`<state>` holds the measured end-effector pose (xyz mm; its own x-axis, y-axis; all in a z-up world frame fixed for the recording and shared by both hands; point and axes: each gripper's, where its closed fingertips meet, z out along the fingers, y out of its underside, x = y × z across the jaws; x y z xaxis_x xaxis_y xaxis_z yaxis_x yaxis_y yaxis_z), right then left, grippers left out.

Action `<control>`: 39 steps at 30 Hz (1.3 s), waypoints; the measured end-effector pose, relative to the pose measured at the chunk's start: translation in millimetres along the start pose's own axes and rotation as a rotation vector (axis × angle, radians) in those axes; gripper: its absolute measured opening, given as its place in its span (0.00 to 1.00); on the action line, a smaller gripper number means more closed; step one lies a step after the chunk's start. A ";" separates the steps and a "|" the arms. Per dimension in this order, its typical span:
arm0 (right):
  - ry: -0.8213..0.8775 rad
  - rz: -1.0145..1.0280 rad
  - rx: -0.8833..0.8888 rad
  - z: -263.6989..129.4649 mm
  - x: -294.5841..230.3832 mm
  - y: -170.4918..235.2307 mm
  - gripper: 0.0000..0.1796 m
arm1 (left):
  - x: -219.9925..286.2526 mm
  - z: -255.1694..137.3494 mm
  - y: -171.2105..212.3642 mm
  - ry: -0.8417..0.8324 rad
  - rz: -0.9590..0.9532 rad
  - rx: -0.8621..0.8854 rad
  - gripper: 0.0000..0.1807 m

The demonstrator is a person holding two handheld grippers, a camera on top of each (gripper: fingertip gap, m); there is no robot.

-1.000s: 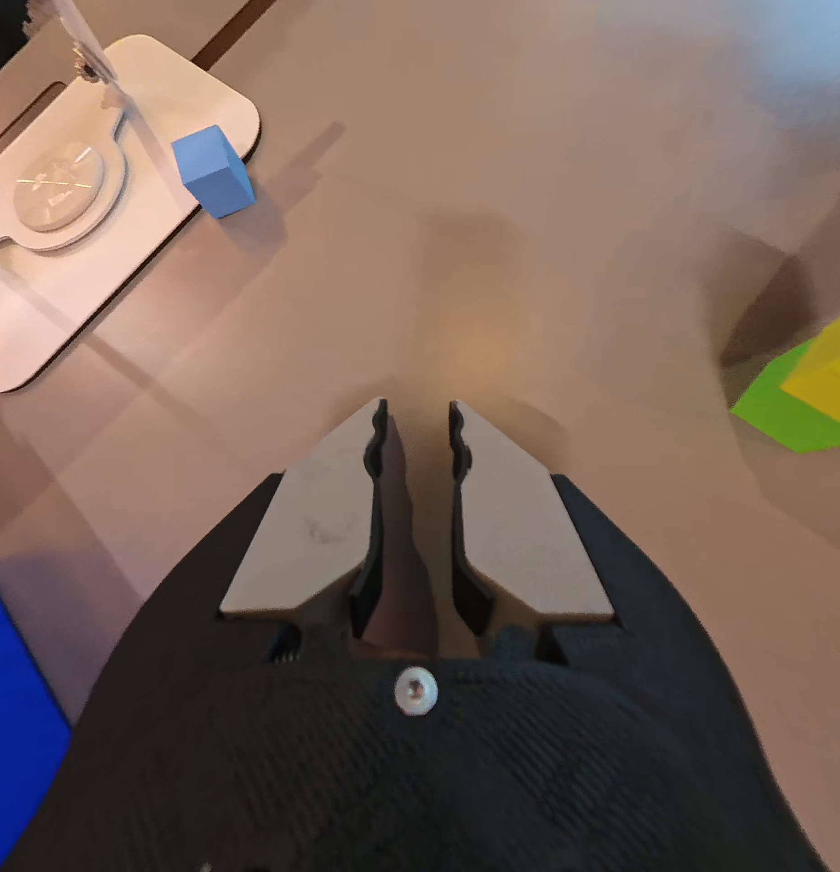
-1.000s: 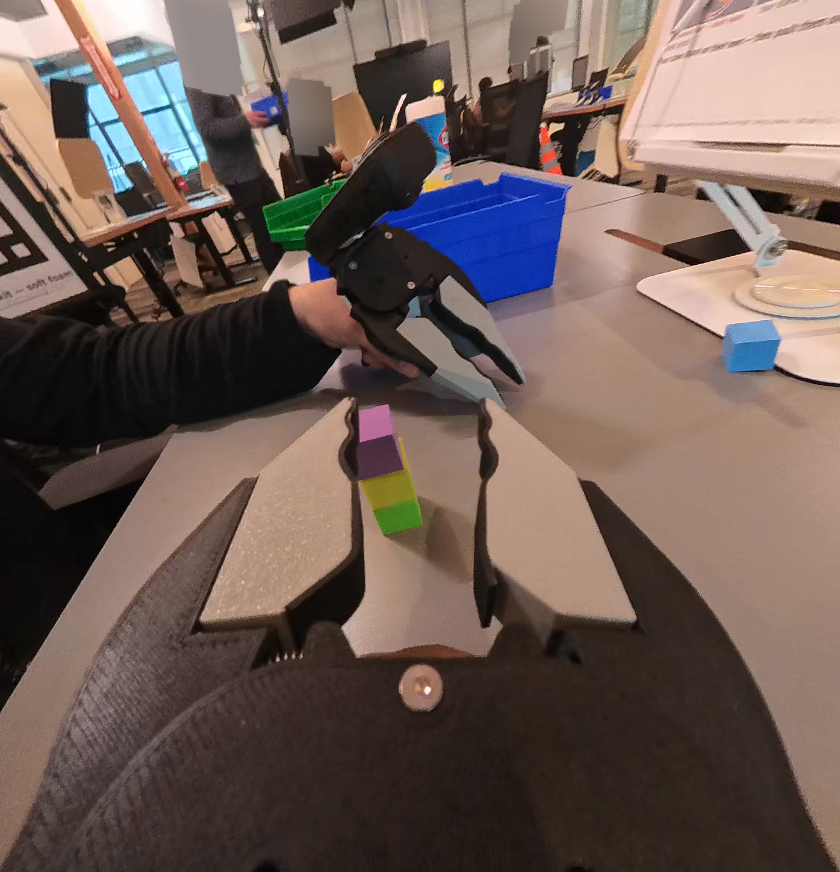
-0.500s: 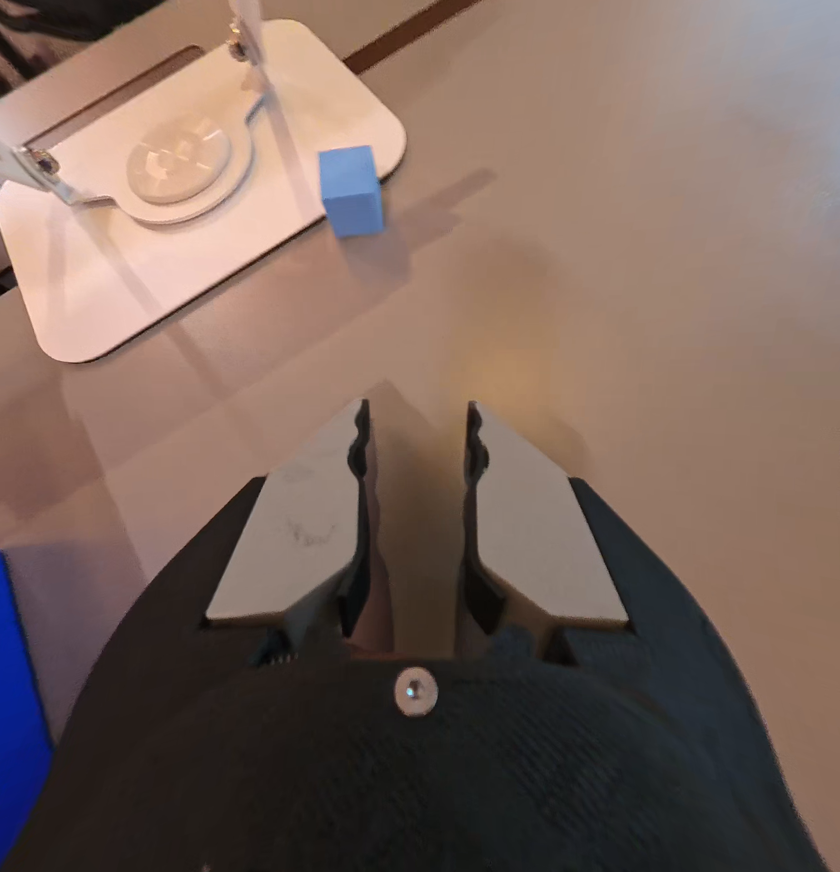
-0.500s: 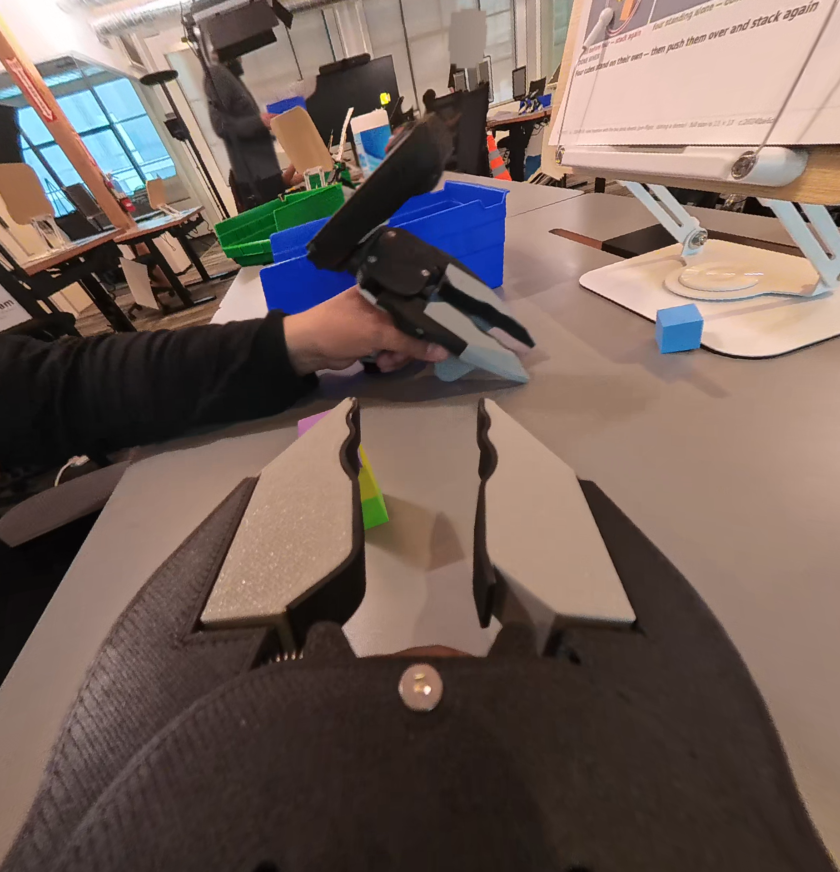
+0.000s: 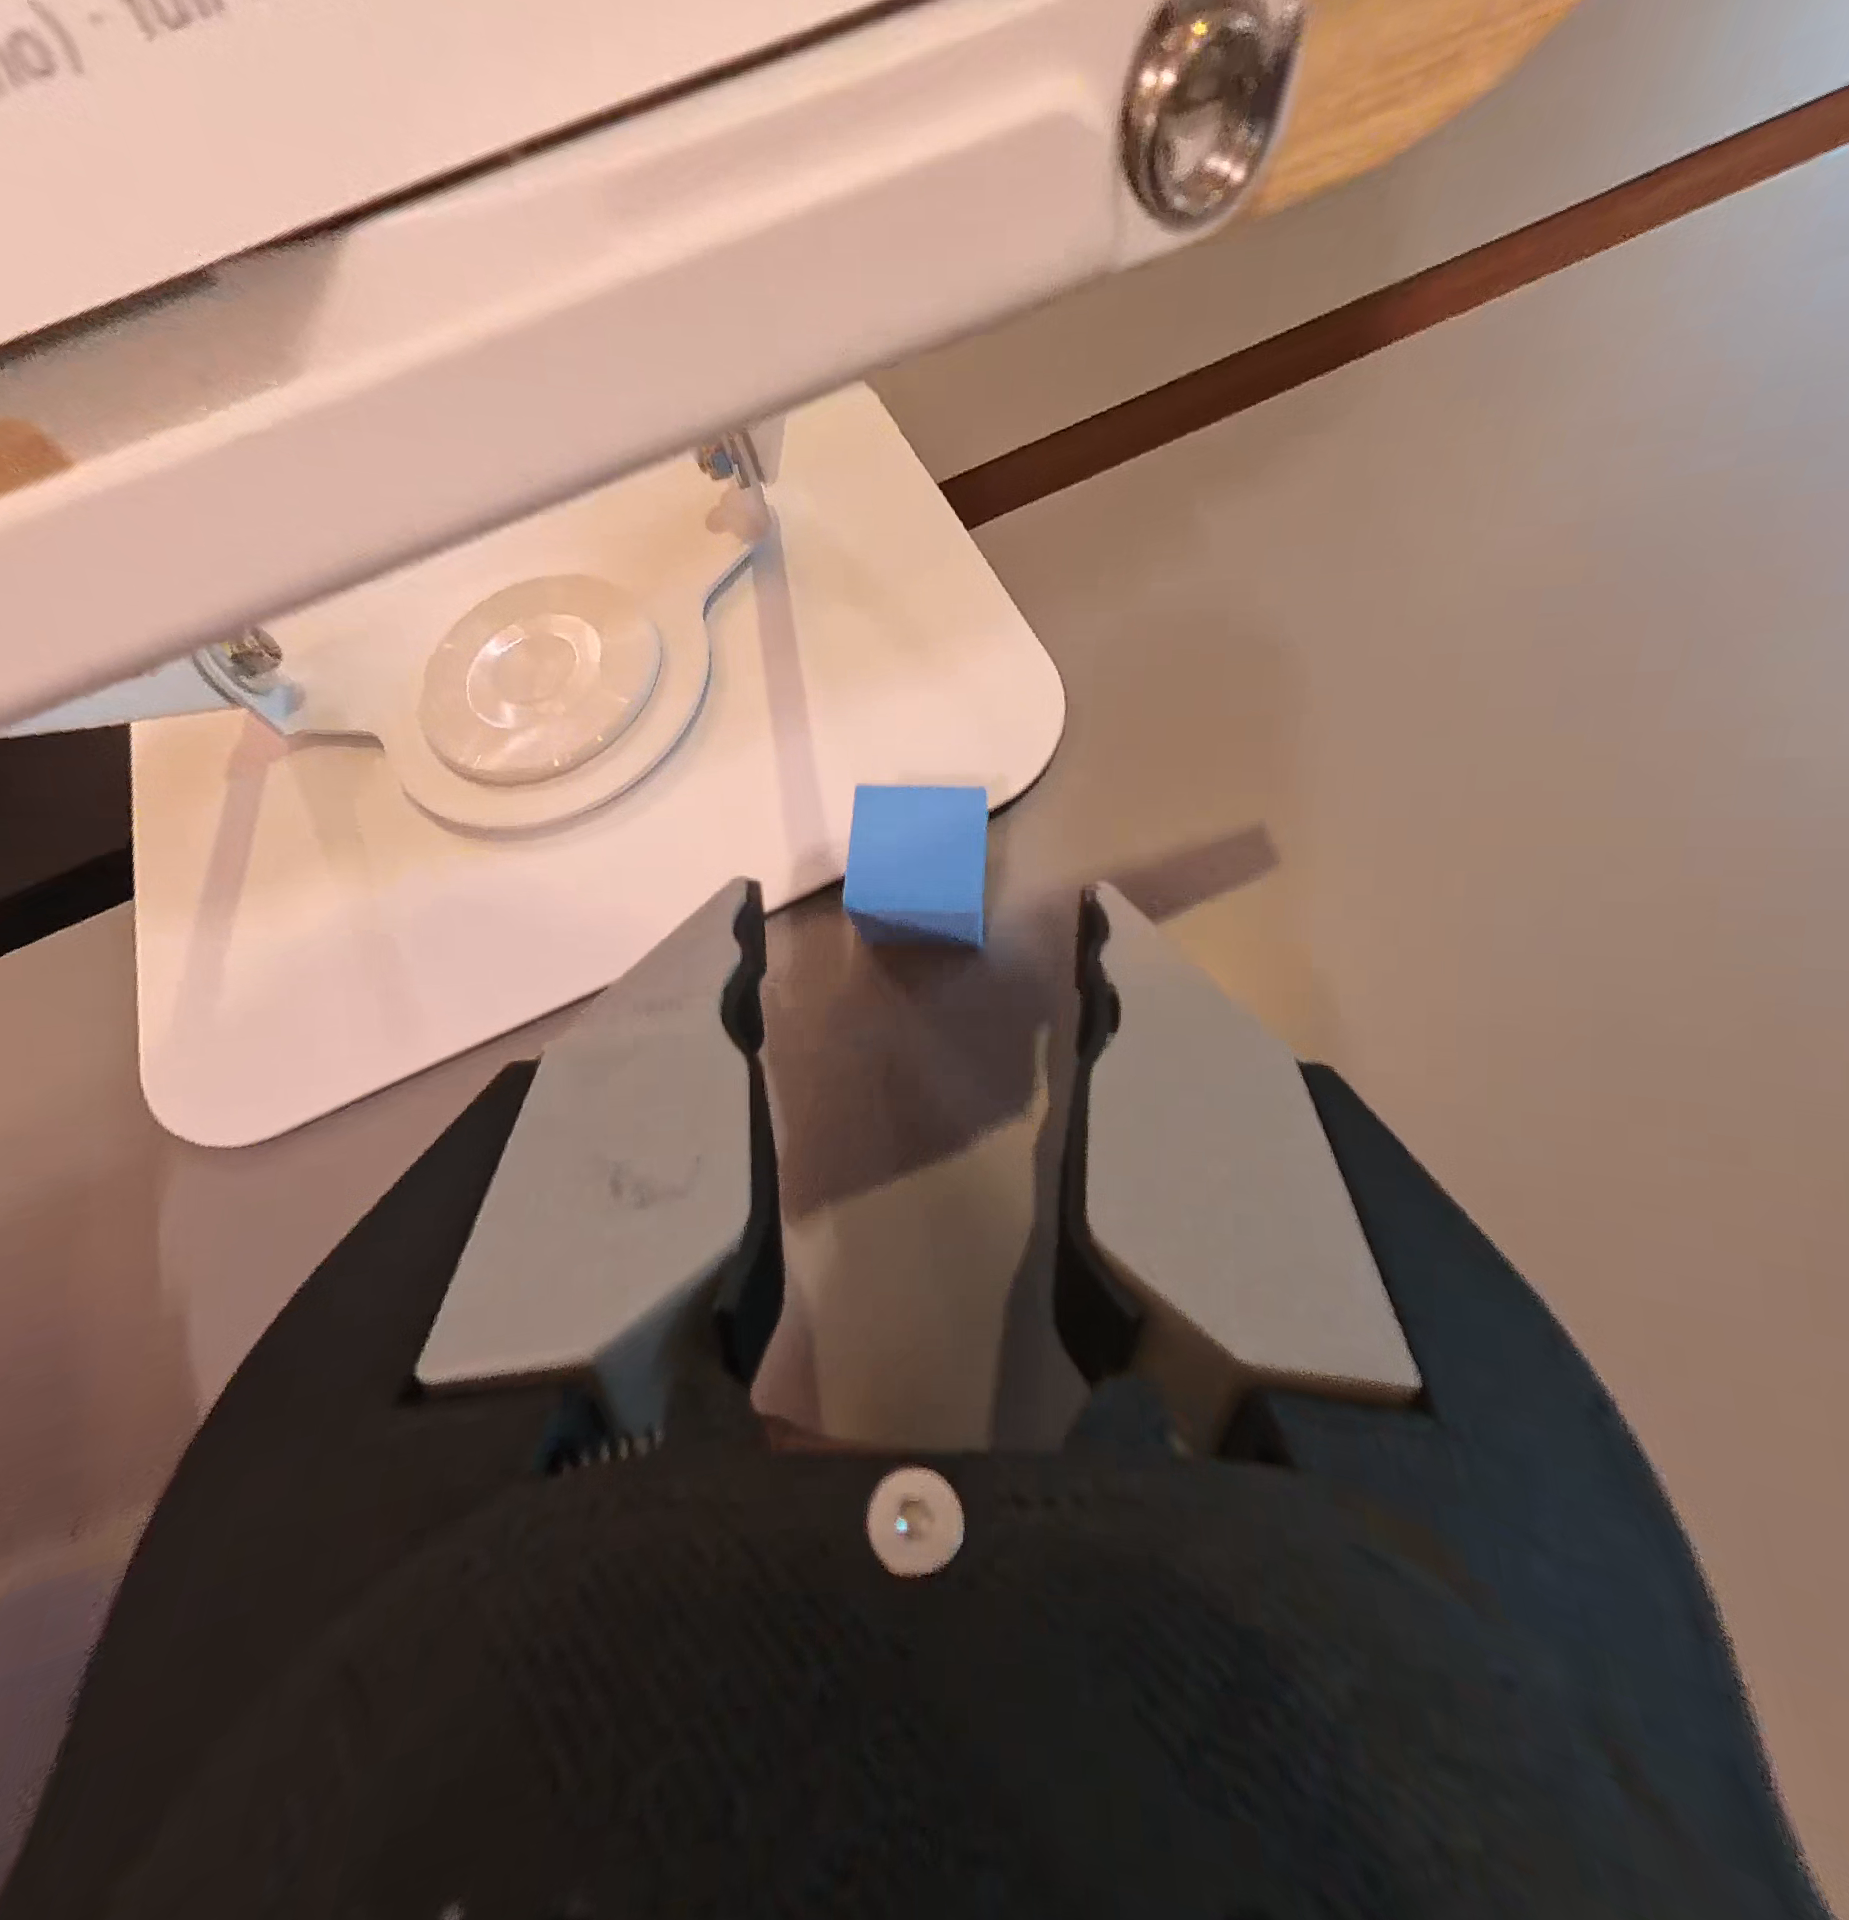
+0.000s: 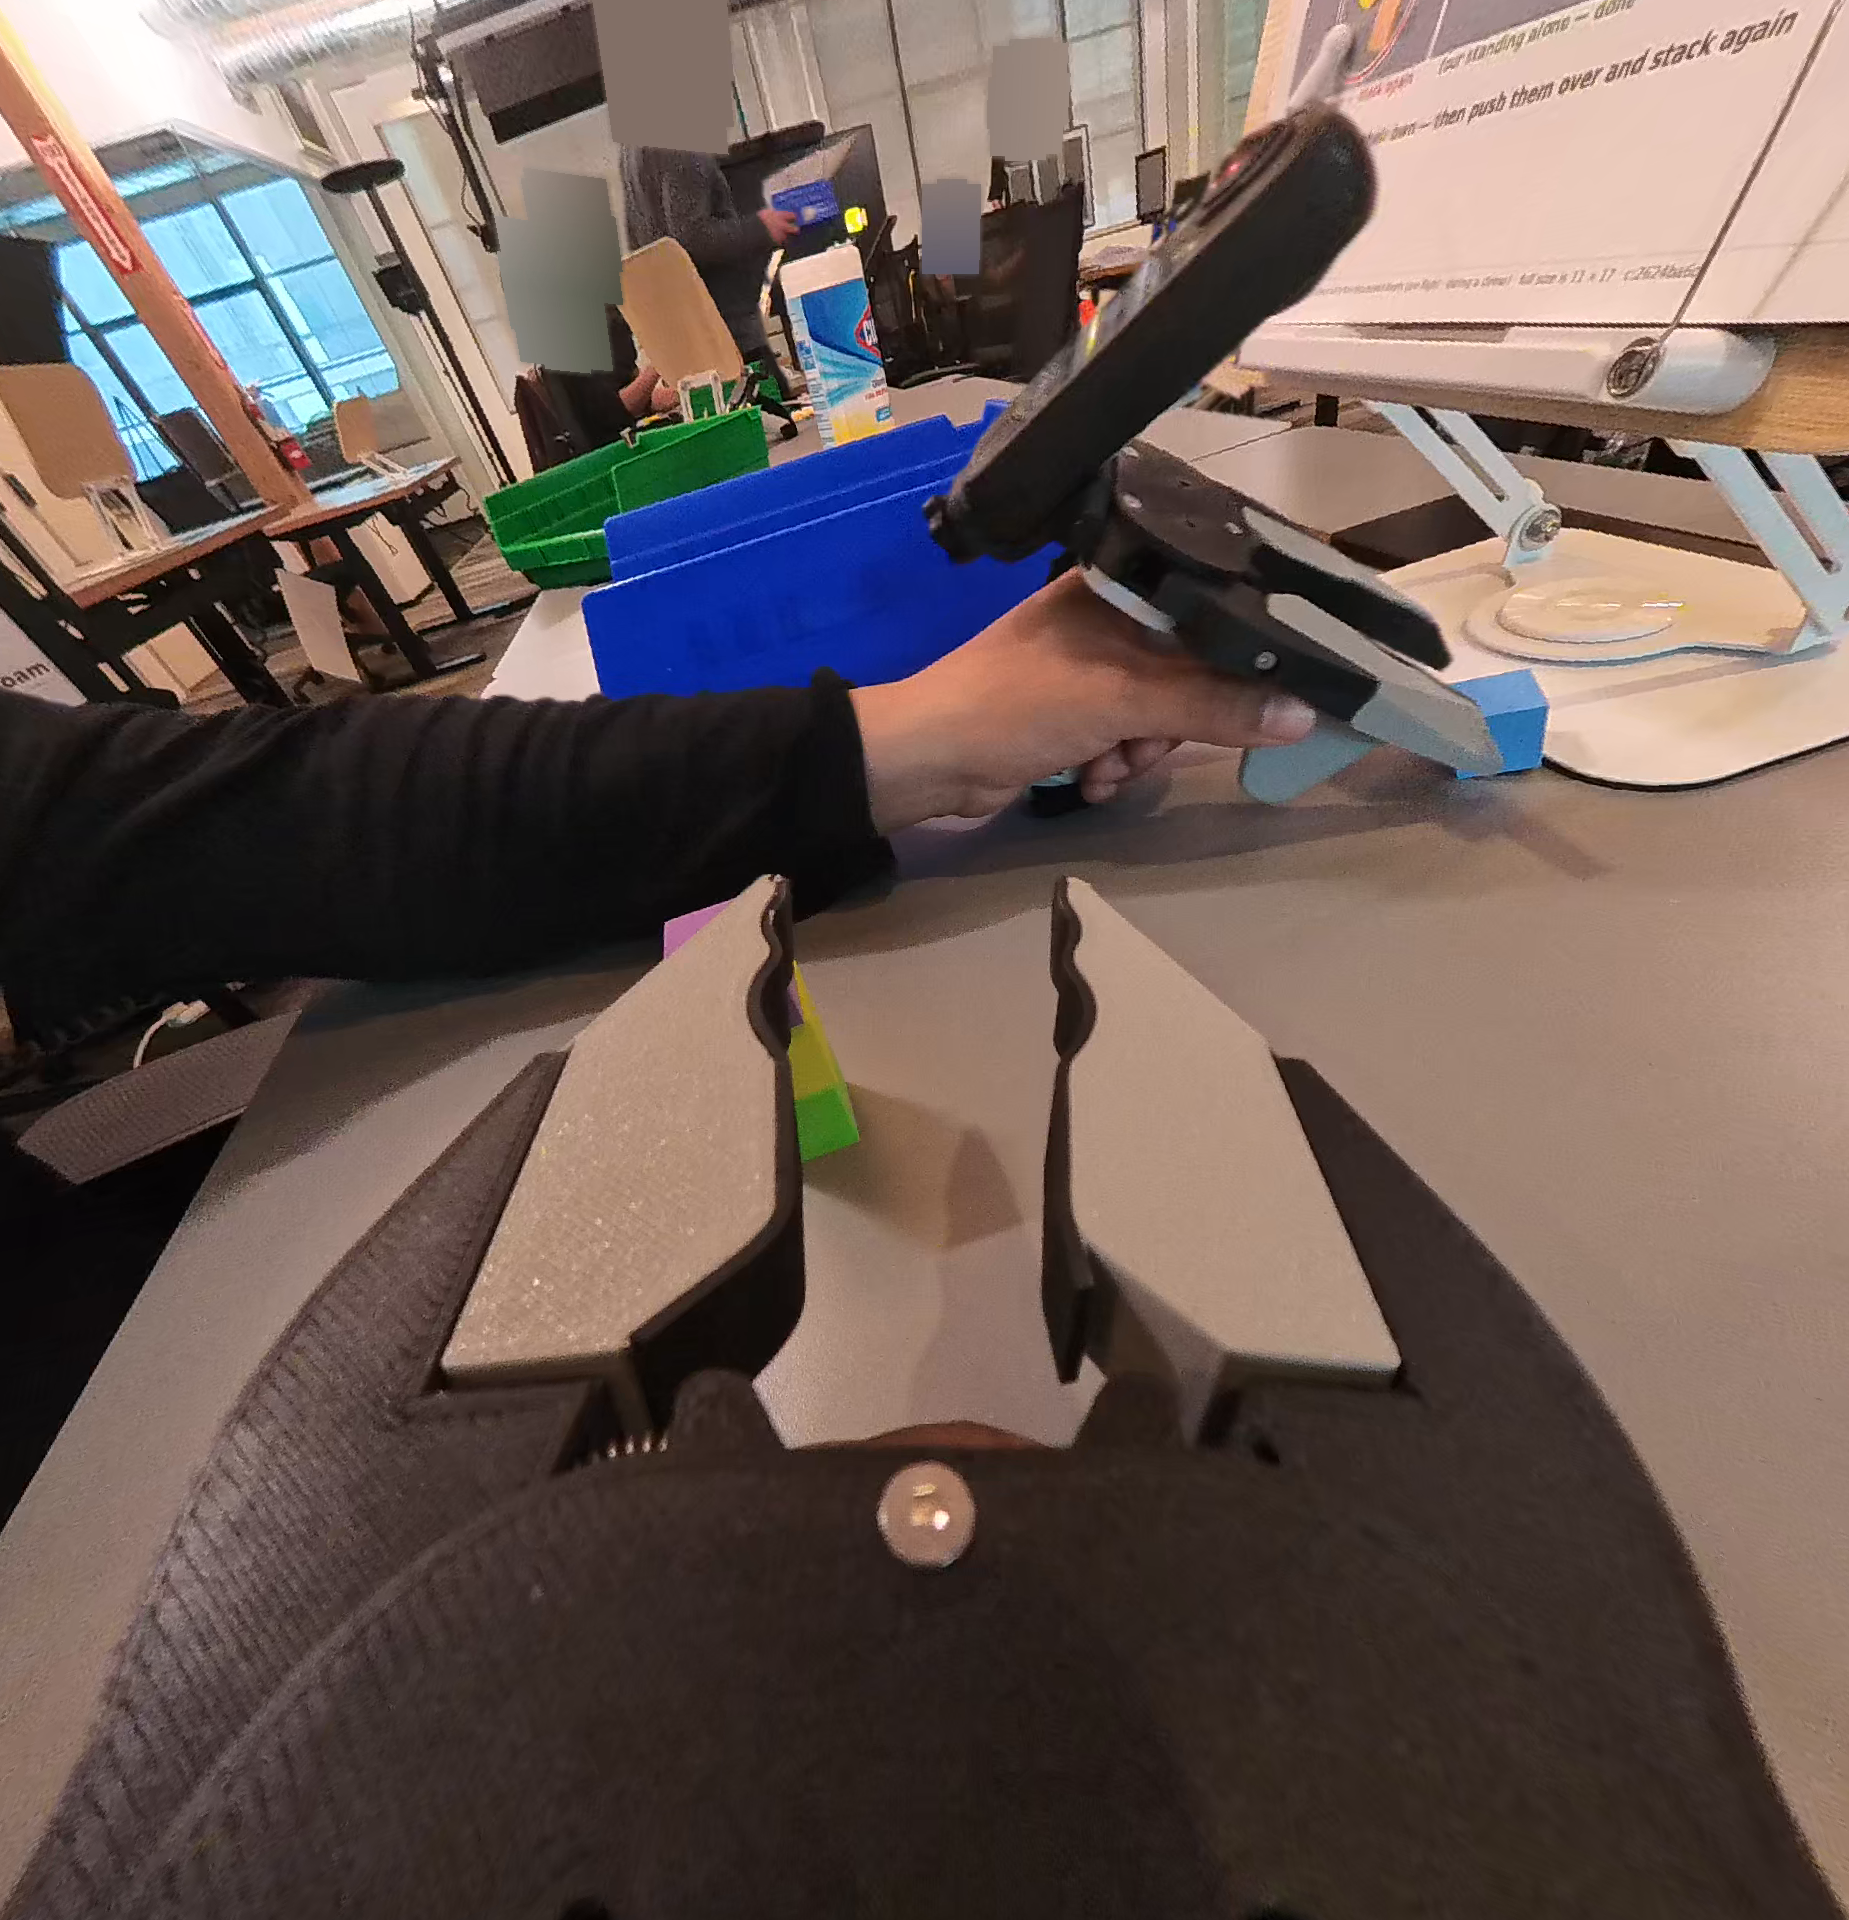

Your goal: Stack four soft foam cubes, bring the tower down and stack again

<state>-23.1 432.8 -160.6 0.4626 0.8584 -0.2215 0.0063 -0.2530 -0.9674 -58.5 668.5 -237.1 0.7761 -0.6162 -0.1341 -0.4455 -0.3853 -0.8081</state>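
A blue foam cube sits on the table against the edge of a white stand base. My left gripper is open and empty, its tips just short of the cube; it also shows in the right wrist view next to the cube. A stack of a green cube, a yellow cube and a purple cube stands on the table, partly hidden behind my right gripper's left finger. My right gripper is open and empty, just right of the stack.
The white document stand overhangs the blue cube, with its tray close above my left gripper. A blue bin and a green bin stand at the back. A black-sleeved arm reaches across the table. People stand in the background. From the right gripper's tips to the yellow cube is close to 8 cm.
My left gripper has moved forward to the blue cube and opened wider. The right gripper has shifted slightly right, so the stack is now behind its left finger.
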 end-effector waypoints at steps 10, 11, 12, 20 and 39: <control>-0.004 0.004 0.011 -4.2 0.1 -3.0 0.26 | 10.6 1.9 -15.3 0.023 0.084 0.075 0.14; -0.004 0.001 0.013 -4.7 -0.4 -3.9 0.26 | 15.0 -6.0 -19.6 0.035 0.101 0.127 0.14; -0.002 -0.004 0.014 -5.4 -1.0 -4.7 0.26 | 20.8 -16.0 -24.1 0.056 0.117 0.190 0.14; 0.012 0.014 0.031 -13.3 -3.7 -12.5 0.25 | 54.8 -117.2 -22.3 0.278 0.180 0.573 0.14; -0.283 0.179 0.083 -5.7 -58.9 -28.0 0.23 | 174.3 -284.1 -1.7 0.376 0.870 0.932 0.14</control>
<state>-45.5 386.8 -119.8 0.1850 0.8964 -0.4028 -0.1308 -0.3838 -0.9141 -49.2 366.6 -96.2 0.1593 -0.6297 -0.7603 -0.1428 0.7474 -0.6489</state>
